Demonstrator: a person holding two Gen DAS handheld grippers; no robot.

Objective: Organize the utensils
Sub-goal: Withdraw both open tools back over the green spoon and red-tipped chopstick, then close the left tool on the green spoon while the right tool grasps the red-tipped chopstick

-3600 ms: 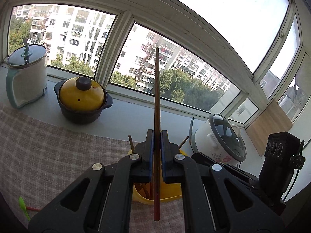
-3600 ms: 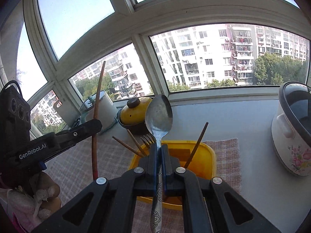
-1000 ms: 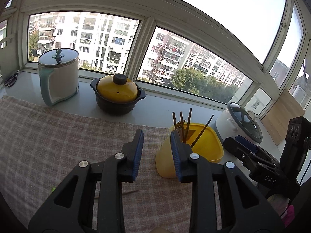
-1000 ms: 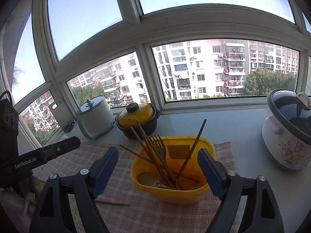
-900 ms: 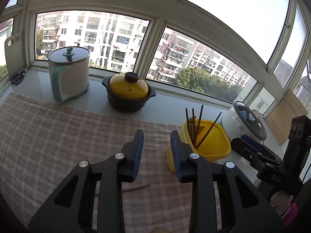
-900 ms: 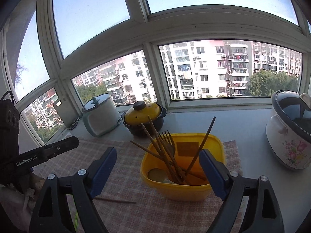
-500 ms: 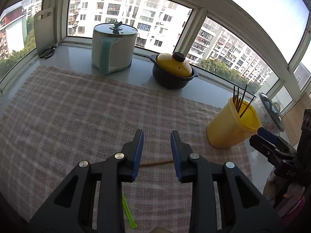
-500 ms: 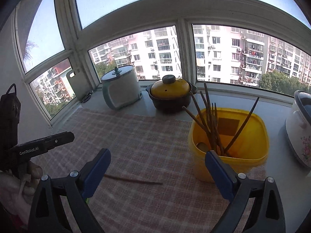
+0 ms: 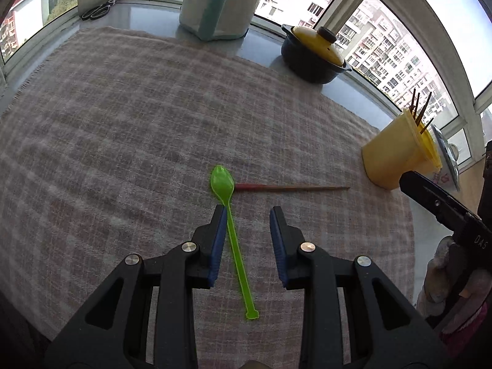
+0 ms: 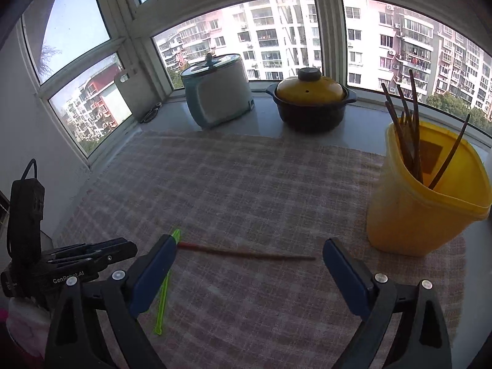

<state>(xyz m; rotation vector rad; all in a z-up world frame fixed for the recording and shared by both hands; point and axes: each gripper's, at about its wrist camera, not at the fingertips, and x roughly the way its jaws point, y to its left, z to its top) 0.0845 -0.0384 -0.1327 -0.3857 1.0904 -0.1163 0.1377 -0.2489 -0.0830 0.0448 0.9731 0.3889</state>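
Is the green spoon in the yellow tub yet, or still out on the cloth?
Out. The green spoon lies flat on the checked cloth, beside a loose chopstick, away from the yellow tub.

A translucent green plastic spoon (image 9: 233, 233) lies flat on the checked cloth, bowl far, thin handle running near. Just right of its bowl a slim brown wooden chopstick (image 9: 292, 188) with a reddish end lies flat, pointing right. Far right, a yellow plastic tub (image 10: 421, 196) stands upright, holding dark chopsticks (image 10: 409, 129) leaning inside.
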